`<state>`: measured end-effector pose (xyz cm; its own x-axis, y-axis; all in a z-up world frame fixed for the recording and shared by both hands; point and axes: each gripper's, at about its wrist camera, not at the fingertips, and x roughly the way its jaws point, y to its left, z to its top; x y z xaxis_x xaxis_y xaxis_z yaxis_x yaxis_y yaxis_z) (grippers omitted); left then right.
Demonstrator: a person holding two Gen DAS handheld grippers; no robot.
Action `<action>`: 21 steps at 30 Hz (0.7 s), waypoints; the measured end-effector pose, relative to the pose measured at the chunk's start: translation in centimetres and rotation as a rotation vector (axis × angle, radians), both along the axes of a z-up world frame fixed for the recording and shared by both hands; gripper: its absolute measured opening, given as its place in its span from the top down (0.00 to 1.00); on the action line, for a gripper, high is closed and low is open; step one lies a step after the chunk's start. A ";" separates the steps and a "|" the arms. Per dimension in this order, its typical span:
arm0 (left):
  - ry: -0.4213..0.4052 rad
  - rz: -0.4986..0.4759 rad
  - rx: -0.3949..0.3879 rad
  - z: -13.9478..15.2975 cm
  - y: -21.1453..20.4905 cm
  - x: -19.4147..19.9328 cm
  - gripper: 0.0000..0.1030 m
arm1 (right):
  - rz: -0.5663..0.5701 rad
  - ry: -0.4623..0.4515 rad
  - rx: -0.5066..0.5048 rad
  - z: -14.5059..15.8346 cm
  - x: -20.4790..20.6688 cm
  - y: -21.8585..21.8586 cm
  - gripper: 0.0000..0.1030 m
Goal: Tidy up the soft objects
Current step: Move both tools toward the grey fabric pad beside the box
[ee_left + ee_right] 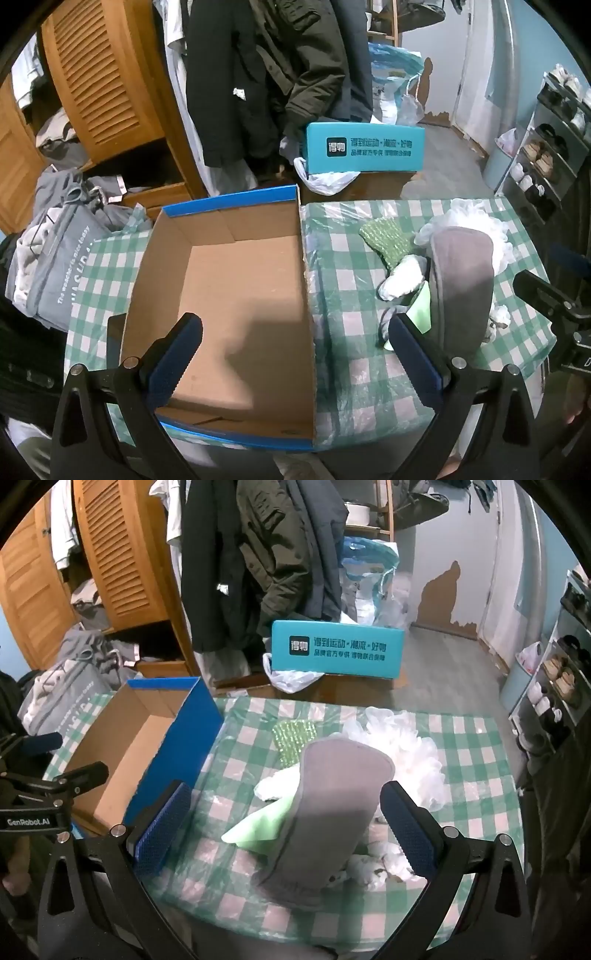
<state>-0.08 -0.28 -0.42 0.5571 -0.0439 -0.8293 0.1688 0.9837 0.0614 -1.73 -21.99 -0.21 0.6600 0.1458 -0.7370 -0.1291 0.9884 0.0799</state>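
Left gripper [295, 354]: blue-padded fingers spread wide apart, nothing between them, hovering over the near end of an open cardboard box [236, 295]. Box: brown inside, blue outside, standing on the left part of the table [347, 325], nothing visible in it. Right gripper [286, 823]: fingers likewise wide apart, holding nothing, poised above the soft pile on the right part of the table. Table covering: green-and-white check cloth under a clear plastic sheet. Soft items, grouped right of the box: one grey padded fabric piece [332, 812], elongated with a rounded far end and stitched border, lying uppermost, its long axis running near to far; one pale green cloth [262, 827], smooth, partly tucked under the grey piece's left edge; one green knitted cloth [293, 740], bumpy texture, at the far side of the pile; one white fluffy mass [402, 749], frilly, to the right of and behind the grey piece; small white crumpled item [402, 277] left of the grey piece. Beyond the table: teal carton [336, 651] with printed white characters, hanging dark coats [266, 554], wooden louvred wardrobe [118, 554] at far left, shoe rack [561, 679] at right.
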 end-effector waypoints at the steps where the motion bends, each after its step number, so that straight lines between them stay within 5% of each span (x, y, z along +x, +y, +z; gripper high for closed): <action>1: -0.001 -0.001 0.003 0.0 0.0 0.0 0.01 | 0.001 0.000 0.000 -0.1 -0.1 0.0 0.02; 21: 0.000 -0.001 0.004 -0.1 -0.2 -0.1 0.01 | 0.000 0.006 -0.001 -0.2 -0.1 0.2 0.02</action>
